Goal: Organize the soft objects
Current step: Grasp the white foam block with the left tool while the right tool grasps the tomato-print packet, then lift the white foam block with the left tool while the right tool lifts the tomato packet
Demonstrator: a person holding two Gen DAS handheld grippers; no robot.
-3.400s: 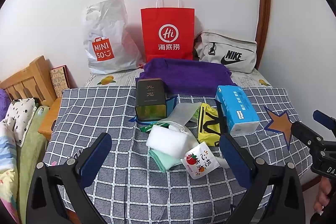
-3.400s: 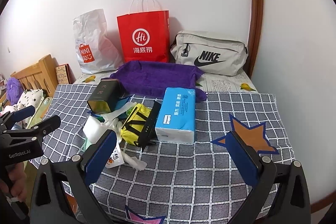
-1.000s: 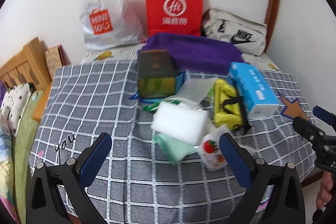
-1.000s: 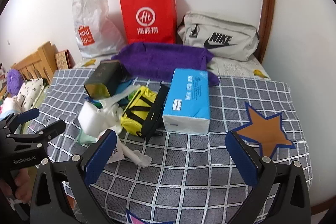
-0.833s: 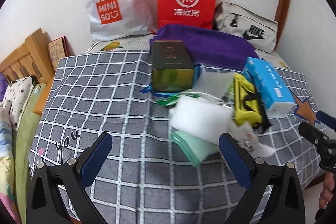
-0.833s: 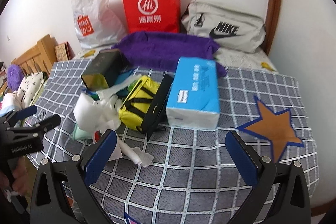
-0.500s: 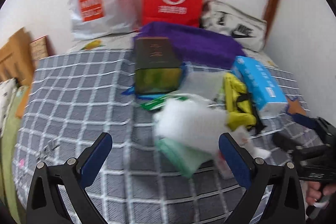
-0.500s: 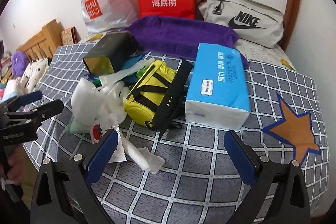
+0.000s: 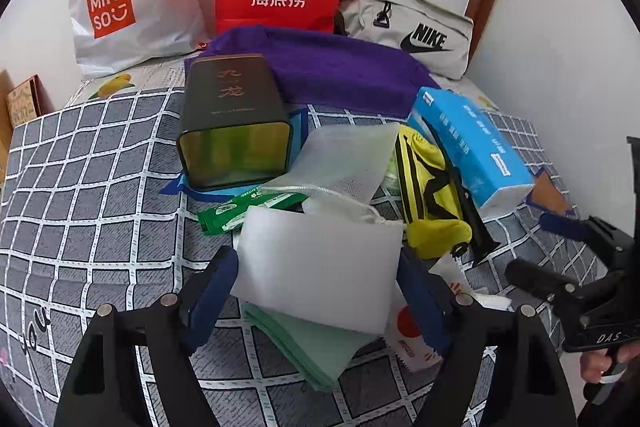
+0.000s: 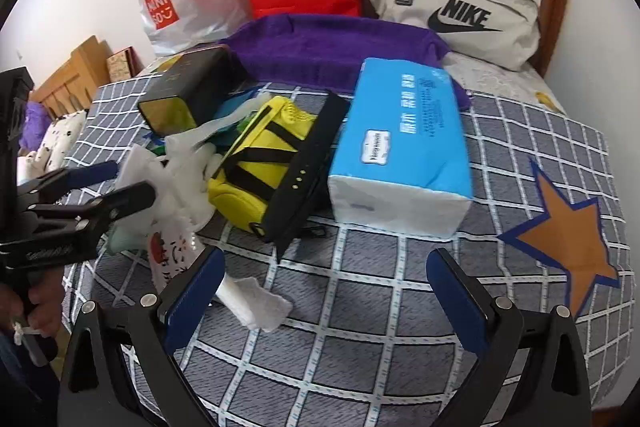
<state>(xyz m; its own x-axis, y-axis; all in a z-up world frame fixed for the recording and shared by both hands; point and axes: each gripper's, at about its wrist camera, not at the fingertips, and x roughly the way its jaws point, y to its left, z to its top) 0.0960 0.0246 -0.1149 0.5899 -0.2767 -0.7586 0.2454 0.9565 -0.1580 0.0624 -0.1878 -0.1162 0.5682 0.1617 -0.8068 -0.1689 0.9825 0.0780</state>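
The white foam pad (image 9: 320, 267) lies on a green cloth (image 9: 312, 343) on the checked bedspread (image 9: 80, 187), between the closing jaws of the left hand-held gripper (image 9: 316, 287), pads at its edges. The right hand-held gripper (image 10: 324, 283) hovers released, near the blue tissue pack (image 10: 400, 139).

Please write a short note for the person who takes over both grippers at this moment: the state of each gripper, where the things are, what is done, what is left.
Left gripper: jaws closing around the white foam pad, which lies on a folded green cloth.
Right gripper: open, empty, above the grey checked blanket.
The yellow pouch, blue tissue pack and purple towel lie in the pile behind.
Done: nothing sorted yet.
Left: grip the pad, then sort the rest.
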